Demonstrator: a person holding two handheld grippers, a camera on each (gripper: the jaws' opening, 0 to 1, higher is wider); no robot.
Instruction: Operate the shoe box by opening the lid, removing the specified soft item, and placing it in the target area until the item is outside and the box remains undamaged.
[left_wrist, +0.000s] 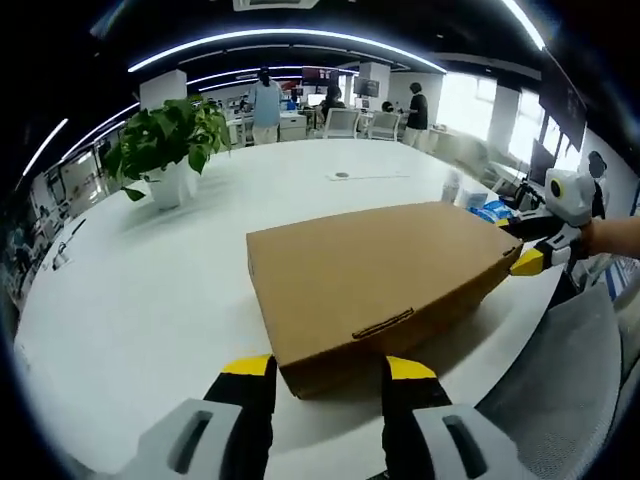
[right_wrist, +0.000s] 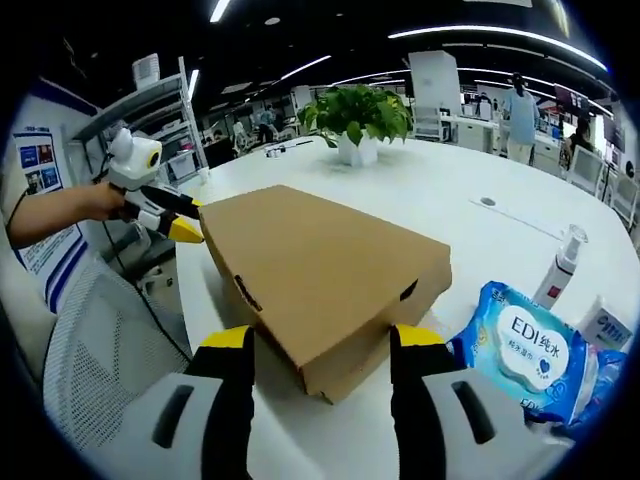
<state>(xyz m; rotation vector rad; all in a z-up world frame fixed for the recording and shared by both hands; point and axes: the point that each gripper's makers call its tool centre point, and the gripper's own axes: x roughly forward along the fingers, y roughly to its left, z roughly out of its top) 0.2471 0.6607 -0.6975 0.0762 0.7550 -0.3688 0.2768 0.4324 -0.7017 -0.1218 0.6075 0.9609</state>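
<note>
A closed brown cardboard shoe box (left_wrist: 380, 275) lies flat on the white table (left_wrist: 130, 300), lid down, with a slot tab on its near side. My left gripper (left_wrist: 330, 370) is open, and its yellow-tipped jaws stand either side of the box's near end. My right gripper (left_wrist: 535, 245) meets the box's far corner at the right. In the right gripper view the box (right_wrist: 320, 260) runs away from me, and my right gripper (right_wrist: 322, 342) is open, straddling its near corner. My left gripper (right_wrist: 165, 215), held by a hand, sits at the far left corner. The box's contents are hidden.
A potted plant (left_wrist: 165, 150) (right_wrist: 355, 120) stands further back on the table. A blue wet-wipes pack (right_wrist: 525, 350) and a small bottle (right_wrist: 560, 265) lie right of the box. A grey mesh chair (right_wrist: 100, 340) (left_wrist: 560, 380) is at the table's edge. People stand by distant desks (left_wrist: 265, 100).
</note>
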